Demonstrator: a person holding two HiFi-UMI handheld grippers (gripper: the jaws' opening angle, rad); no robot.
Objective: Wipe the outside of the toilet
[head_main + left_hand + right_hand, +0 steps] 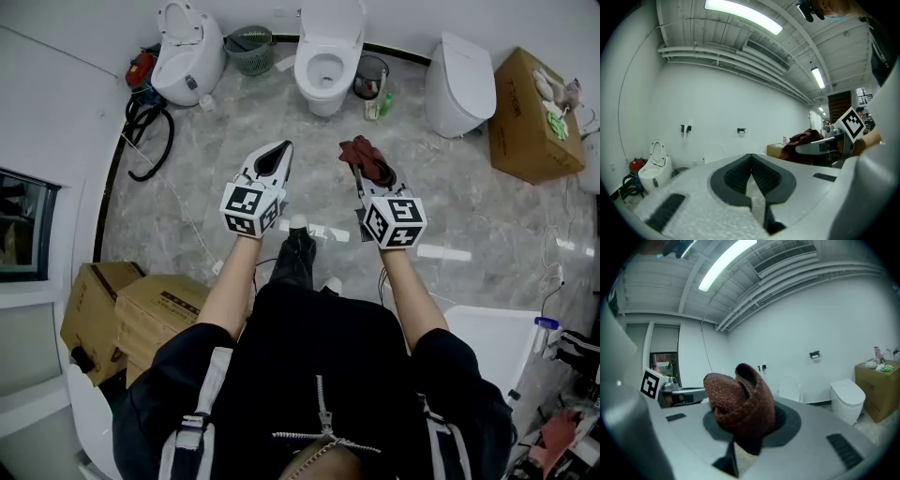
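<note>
A white toilet point(325, 58) with its lid up stands at the far wall, straight ahead. My right gripper point(364, 165) is shut on a dark red knitted cloth point(367, 156), bunched up between its jaws point(740, 401). My left gripper point(272, 159) is shut with nothing in it; its dark pads point(751, 176) meet. Both grippers are held side by side at mid-floor, well short of the toilet. From the left gripper view the right gripper and cloth point(801, 140) show at the right.
Another toilet point(186, 52) stands at the back left, a closed one point(459, 82) at the back right. A green basket point(249, 47) and a dark bin point(371, 73) flank the middle toilet. Cardboard boxes point(534, 117) point(122, 305) sit right and left. A black hose point(150, 131) lies at left.
</note>
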